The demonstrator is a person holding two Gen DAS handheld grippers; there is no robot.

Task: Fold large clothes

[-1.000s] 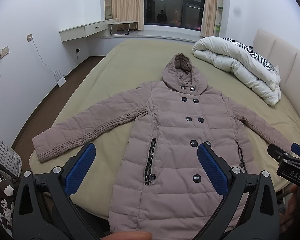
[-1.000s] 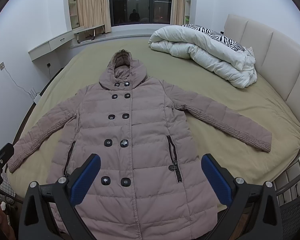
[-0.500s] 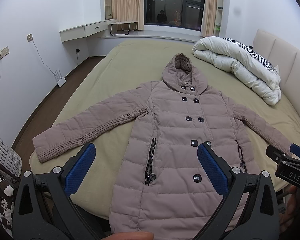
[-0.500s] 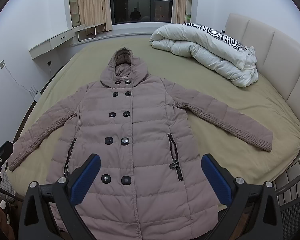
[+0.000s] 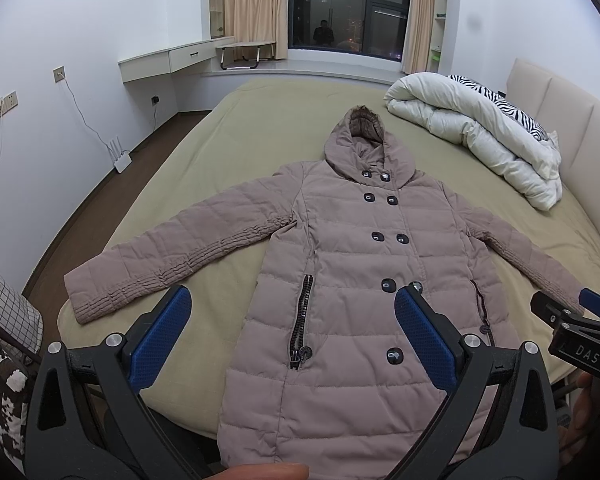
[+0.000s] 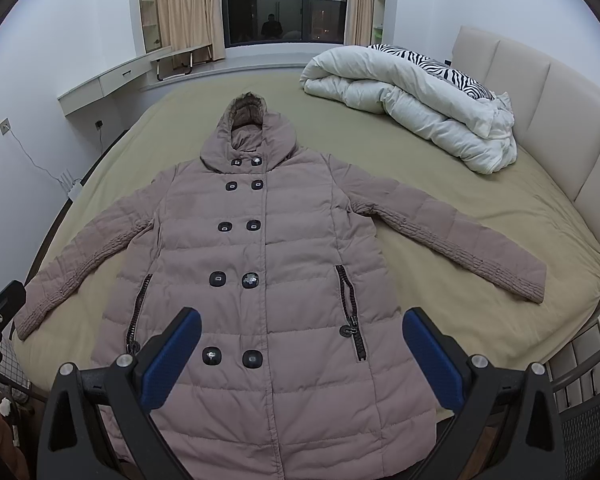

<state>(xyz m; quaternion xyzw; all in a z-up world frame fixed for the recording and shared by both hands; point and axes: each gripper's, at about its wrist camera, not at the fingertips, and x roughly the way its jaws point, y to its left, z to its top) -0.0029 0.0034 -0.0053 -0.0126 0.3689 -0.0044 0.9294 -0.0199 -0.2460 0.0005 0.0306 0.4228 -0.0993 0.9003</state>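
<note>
A long dusty-pink hooded down coat point(image 5: 352, 264) point(image 6: 268, 272) lies flat, front up, on the bed with both sleeves spread out and its hem hanging over the near edge. It has two rows of dark buttons and a zip pocket on each side. My left gripper point(image 5: 292, 316) hovers open above the lower left part of the coat, with nothing between its blue pads. My right gripper point(image 6: 300, 340) is open above the lower middle of the coat, also holding nothing. The right gripper's tip point(image 5: 572, 320) shows at the right edge of the left wrist view.
The bed point(image 5: 260, 120) has an olive sheet. A rolled white duvet point(image 6: 420, 96) with a zebra-print pillow lies at the far right by the padded headboard point(image 6: 548, 92). A checked basket point(image 5: 4, 312) stands left of the bed; a wire basket point(image 6: 588, 412) stands right.
Both views have shifted very slightly nearer to the coat. The coat lies as before and both grippers stay open.
</note>
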